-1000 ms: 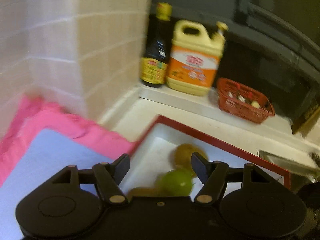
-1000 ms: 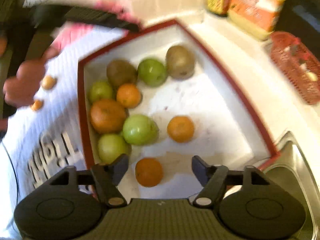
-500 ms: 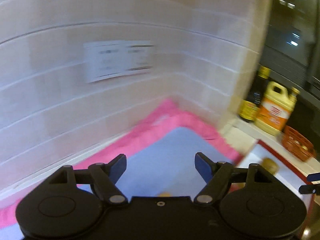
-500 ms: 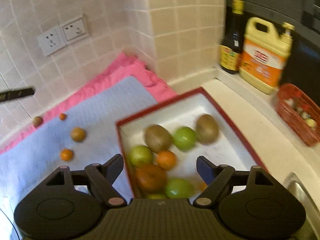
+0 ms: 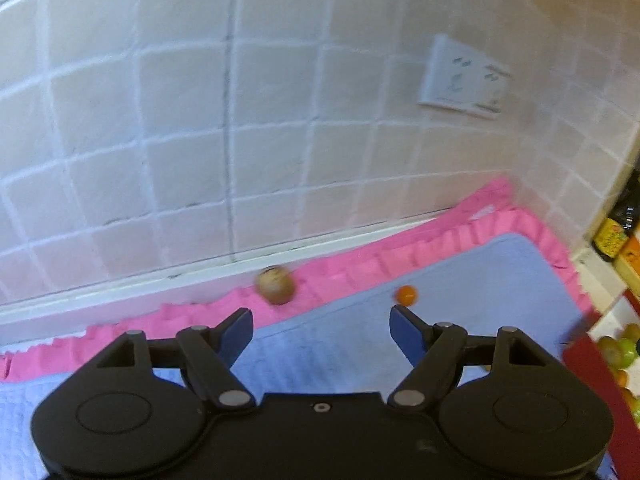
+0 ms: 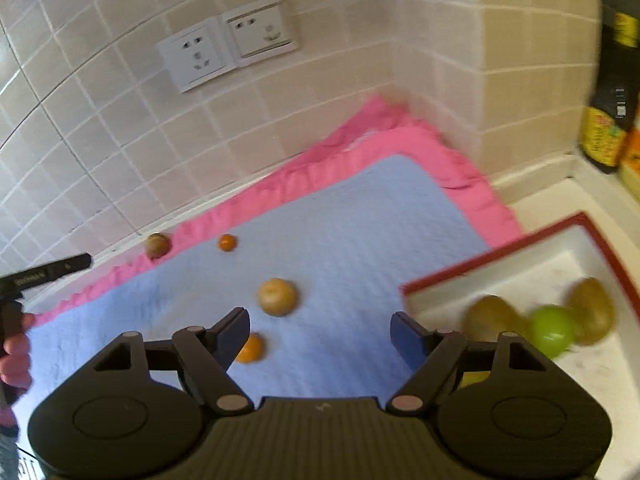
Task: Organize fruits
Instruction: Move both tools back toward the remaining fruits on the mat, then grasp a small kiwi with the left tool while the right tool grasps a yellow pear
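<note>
My left gripper [image 5: 322, 330] is open and empty above a blue mat [image 5: 460, 300]. A brown kiwi [image 5: 275, 285] lies on the pink frill near the wall, ahead and a little left. A small orange [image 5: 406, 295] lies ahead right. My right gripper [image 6: 320, 334] is open and empty over the blue mat [image 6: 360, 240]. A yellowish fruit [image 6: 277, 297] lies just ahead of it, an orange [image 6: 250, 349] beside its left finger, a small orange [image 6: 227, 242] and a kiwi [image 6: 157, 245] farther back. A red-rimmed tray [image 6: 492, 252] at right holds kiwis [image 6: 490, 318] and a green fruit [image 6: 554, 330].
A tiled wall [image 5: 240, 120] with sockets [image 6: 228, 48] stands behind the mat. A dark bottle [image 6: 610, 112] stands at the far right corner. The left gripper's finger and a hand [image 6: 16, 344] show at the left edge of the right wrist view. The tray [image 5: 588, 364] shows at the left wrist view's right edge.
Both grippers have swung left, away from the tray and toward the mat and tiled wall. Both stayed open and empty.
</note>
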The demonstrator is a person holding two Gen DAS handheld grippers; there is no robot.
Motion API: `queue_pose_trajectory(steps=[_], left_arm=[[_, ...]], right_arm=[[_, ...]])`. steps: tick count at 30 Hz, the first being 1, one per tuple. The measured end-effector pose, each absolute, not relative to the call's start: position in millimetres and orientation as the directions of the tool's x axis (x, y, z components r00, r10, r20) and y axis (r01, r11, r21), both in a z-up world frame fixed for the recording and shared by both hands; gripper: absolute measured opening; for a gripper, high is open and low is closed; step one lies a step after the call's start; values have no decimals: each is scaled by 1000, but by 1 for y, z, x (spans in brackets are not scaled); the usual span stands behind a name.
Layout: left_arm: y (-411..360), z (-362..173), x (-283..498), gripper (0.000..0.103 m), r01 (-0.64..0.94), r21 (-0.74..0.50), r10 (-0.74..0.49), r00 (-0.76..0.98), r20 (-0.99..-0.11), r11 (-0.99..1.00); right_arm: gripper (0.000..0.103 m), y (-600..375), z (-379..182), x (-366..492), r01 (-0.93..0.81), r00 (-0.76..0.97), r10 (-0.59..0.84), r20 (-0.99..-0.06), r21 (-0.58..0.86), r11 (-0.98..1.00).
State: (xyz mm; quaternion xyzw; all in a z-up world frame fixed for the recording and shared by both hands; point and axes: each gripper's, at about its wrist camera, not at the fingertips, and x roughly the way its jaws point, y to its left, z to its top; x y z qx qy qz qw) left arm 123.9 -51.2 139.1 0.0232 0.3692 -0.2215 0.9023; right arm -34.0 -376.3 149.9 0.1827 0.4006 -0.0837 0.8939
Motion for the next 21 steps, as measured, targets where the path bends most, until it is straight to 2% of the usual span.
queue_pose_trajectory(steps=[8, 11, 16, 21], left_arm=[[-48, 97, 178, 90, 321, -174, -344, 613, -711, 931], [-50, 77, 196, 90, 290, -202, -343, 604, -719, 935], [-56, 50, 221, 90, 222, -263, -344, 598, -724, 939], [-74, 30, 240, 89, 197, -222, -296, 603, -740, 955]], right_arm=[[77, -370, 118, 29, 263, 620, 77, -781, 299, 917], [68, -365, 98, 50, 249, 588, 94, -804, 290, 924], [66, -354, 67, 70, 231, 584, 91, -806, 272, 934], [66, -353, 46, 82, 242, 586, 76, -807, 264, 934]])
